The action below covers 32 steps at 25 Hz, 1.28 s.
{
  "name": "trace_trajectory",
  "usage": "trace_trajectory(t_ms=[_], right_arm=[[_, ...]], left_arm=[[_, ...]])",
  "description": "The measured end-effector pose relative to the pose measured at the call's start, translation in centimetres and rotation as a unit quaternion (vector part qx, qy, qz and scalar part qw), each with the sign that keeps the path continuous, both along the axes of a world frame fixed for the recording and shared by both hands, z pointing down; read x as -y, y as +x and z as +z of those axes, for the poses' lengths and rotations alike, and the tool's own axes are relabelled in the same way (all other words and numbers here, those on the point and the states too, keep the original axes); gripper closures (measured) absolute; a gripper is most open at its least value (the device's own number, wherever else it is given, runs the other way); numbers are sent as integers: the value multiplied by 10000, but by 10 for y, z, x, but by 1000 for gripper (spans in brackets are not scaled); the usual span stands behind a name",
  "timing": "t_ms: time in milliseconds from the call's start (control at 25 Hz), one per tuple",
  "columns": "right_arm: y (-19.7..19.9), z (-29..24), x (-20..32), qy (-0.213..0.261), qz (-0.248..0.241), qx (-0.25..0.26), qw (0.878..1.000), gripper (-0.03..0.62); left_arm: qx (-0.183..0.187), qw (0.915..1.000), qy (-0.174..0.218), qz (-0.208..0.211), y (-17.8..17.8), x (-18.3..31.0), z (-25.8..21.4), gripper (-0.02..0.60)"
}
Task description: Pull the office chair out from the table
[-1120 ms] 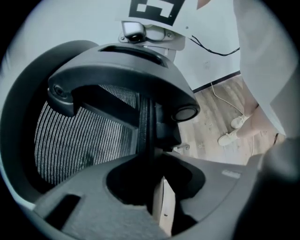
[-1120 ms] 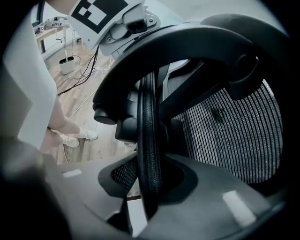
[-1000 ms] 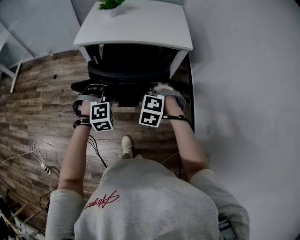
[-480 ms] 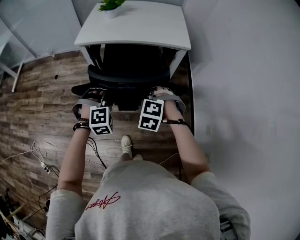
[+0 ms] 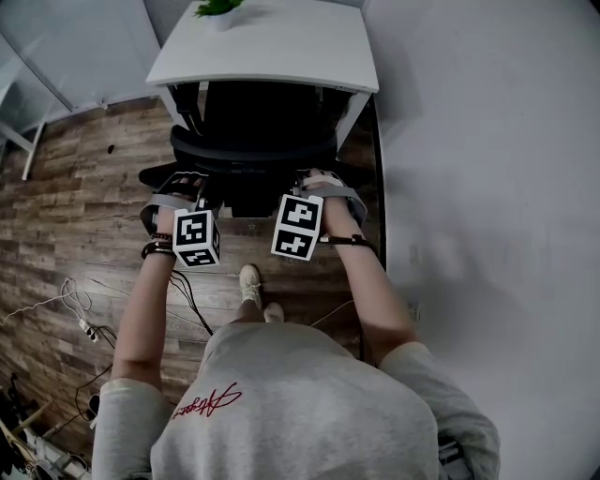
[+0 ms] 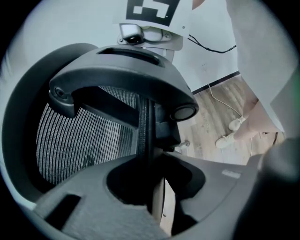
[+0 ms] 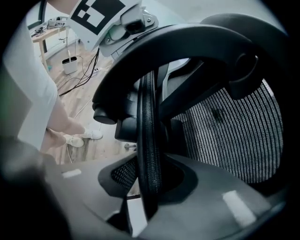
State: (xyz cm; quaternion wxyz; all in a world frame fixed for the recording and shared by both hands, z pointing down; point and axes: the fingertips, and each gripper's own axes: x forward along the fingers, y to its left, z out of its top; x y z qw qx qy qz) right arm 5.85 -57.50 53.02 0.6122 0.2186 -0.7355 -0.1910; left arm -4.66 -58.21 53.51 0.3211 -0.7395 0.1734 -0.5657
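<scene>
The black office chair (image 5: 253, 150) stands tucked under the white table (image 5: 272, 47), its mesh back toward me. My left gripper (image 5: 192, 185) is shut on the left part of the backrest's top rim. My right gripper (image 5: 315, 178) is shut on the right part. In the left gripper view the thin rim (image 6: 143, 136) runs straight between the jaws of the left gripper (image 6: 150, 187), with the mesh (image 6: 84, 140) to its left. In the right gripper view the padded rim (image 7: 149, 154) is clamped in the right gripper (image 7: 147, 187), with the mesh (image 7: 234, 131) to its right. The chair's seat and base are hidden.
A potted plant (image 5: 217, 11) sits on the table's far edge. A grey wall (image 5: 487, 187) runs close along the right of table and chair. Cables (image 5: 84, 319) trail over the wooden floor at left. The person's shoes (image 5: 249, 279) stand just behind the chair.
Both grippers and the chair back have drawn slightly away from the table toward the person. The person's feet have shifted back; a second shoe now shows.
</scene>
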Motion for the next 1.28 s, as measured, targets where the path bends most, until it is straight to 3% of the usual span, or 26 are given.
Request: trace_trajectory(t_ms=[1280], right_arm=[[8,1,-34,-53,44,3,10000,487]], left_arm=[[4,9999,121,31,8,-34,0,488]])
